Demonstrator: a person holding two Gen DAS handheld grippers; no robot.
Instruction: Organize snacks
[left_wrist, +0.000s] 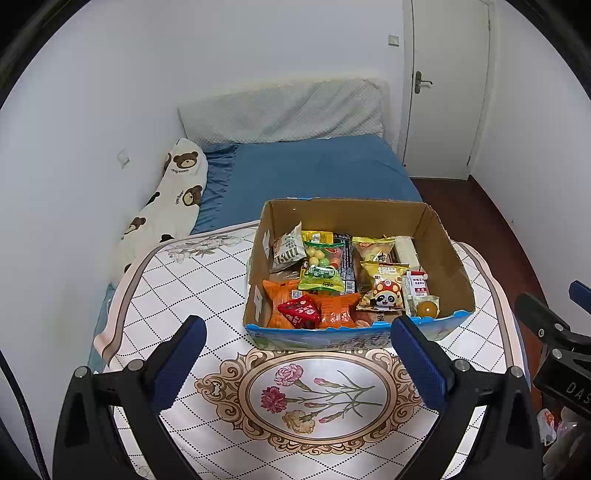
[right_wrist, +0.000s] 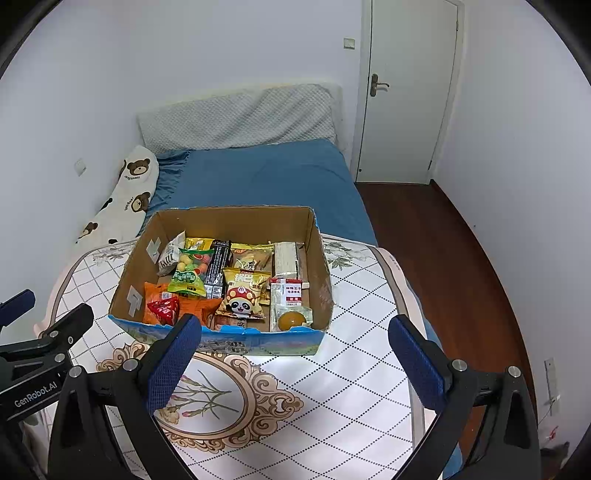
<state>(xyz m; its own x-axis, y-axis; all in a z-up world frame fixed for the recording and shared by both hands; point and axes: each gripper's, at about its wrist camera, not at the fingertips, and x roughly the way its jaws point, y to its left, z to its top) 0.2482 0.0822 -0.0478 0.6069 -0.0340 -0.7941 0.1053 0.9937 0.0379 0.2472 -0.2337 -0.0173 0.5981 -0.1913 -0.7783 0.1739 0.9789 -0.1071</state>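
Both sets of jaws spread wide and empty: left gripper (left_wrist: 297, 354) and right gripper (right_wrist: 295, 354) hovering over the quilted bench cover (left_wrist: 192, 288), just near of the cardboard box (left_wrist: 439, 240). Snacks already inside the box, loosely packed. Probably best to reach in from above, pinch one packet by a flat edge, lift clear of its neighbours, avoid crushing.

Counted: one box; two orange packets (left_wrist: 282, 299); one red packet (left_wrist: 300, 312); one green candy bag (left_wrist: 322, 264); one panda packet (left_wrist: 384, 291); one yolk-coloured round pastry (left_wrist: 426, 307). Others partly hidden, total uncertain.
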